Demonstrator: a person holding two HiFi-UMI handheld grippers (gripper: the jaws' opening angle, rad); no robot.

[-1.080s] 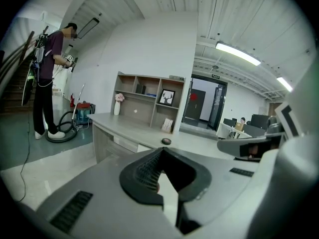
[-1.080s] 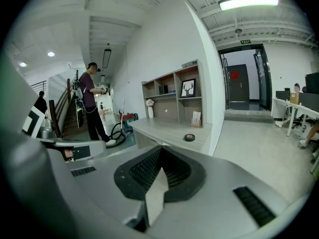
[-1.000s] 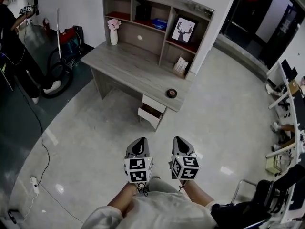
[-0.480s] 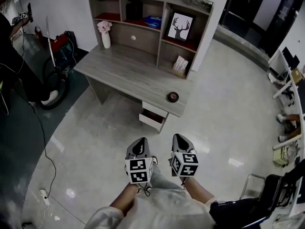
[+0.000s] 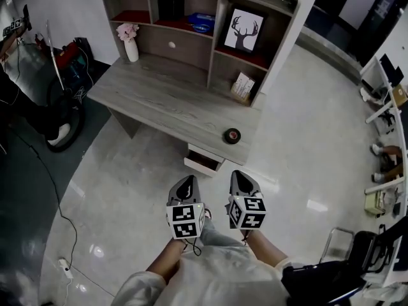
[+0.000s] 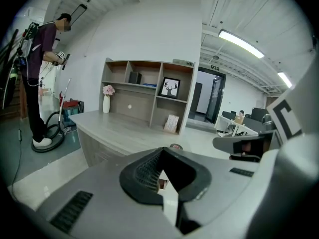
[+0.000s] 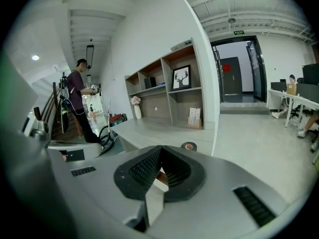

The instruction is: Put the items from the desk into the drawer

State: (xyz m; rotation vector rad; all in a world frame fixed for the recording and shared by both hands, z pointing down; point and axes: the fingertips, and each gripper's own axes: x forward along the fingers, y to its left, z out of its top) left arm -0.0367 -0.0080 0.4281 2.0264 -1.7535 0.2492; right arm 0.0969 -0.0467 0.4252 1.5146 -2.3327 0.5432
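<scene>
Left gripper point(image 5: 187, 182): held over the floor in front of the table, pointing toward it. Its jaws are together with nothing between them.
Right gripper point(image 5: 239, 176): just beside the left one and pointing the same way. Its jaws are pressed together and also empty.
Roll of tape point(image 5: 232, 136): dark, lying flat on the table near its front right corner (the corner closest to the grippers), well apart from both.
Drawer point(image 5: 203, 162): pulled partly open under the table's front edge, just below the roll of tape. Its inside cannot be made out.
Table point(image 5: 159, 104): grey wood grain, with a shelf unit point(image 5: 217, 8) standing along its back edge.
Vase point(image 5: 131, 46): white with pink flowers, upright at the table's back left, against the shelf unit.
Paper holder point(image 5: 241, 87): light, at the table's back right, in the lowest right compartment.
Framed picture point(image 5: 245, 32): a deer's head, in the compartment above the paper holder.
Person point(image 6: 40, 59): standing well off the table's left end, beside a red vacuum cleaner point(image 5: 65, 55).
Floor point(image 5: 127, 190): pale and glossy, with a cable point(image 5: 57, 196) trailing across it at the left.
</scene>
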